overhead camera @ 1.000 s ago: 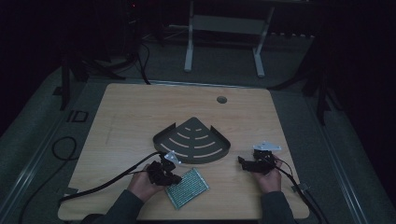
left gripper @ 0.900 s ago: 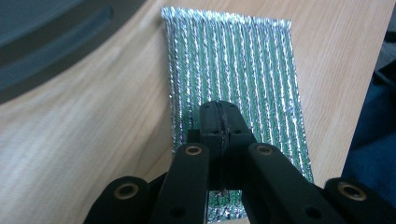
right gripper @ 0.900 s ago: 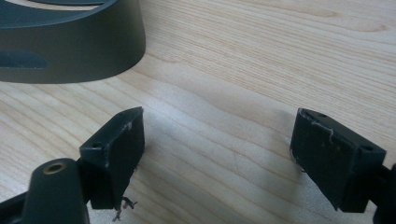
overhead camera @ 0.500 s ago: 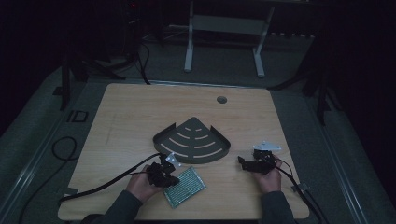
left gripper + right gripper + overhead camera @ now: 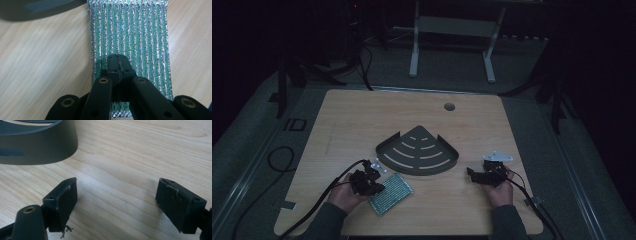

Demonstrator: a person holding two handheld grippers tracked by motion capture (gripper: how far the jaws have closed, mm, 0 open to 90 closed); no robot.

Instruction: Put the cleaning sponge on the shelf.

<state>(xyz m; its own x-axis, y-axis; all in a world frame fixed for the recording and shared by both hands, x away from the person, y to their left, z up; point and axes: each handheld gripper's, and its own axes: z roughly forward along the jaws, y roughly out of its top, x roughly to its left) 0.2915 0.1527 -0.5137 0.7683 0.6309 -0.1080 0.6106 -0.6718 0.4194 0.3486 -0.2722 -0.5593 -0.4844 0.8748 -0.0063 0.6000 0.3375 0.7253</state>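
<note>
Pressed together, your left gripper's [image 5: 117,65] fingers sit on top of the green and silver sparkly woven scouring pad [image 5: 130,37], and from the left gripper view you cannot tell whether any of its fabric is caught between them; they look closed over its surface rather than around an edge. Your right gripper's [image 5: 116,202] fingers are spread wide over bare wood, holding nothing.

That pad lies flat on the pale wooden table [image 5: 362,125], near its front edge, just in front of the dark grey quarter-round metal corner shelf [image 5: 419,150] and close beside it.

If you mean to lift the pad, judge it as a limp, flat thing: a pinch on the top face may slip off. Better to open the fingers, slide one under the near edge, and close on that edge before raising. Keep the lift low so the pad does not drag against the shelf's rim.

From the high view you see the whole layout: both hands, the shelf between them, the right gripper [image 5: 484,175] well apart from the pad [image 5: 390,192]. The left gripper view gives the pad's ribbed weave and the fingers' contact; the right gripper view gives the shelf's curved wall [image 5: 37,147] up close.
</note>
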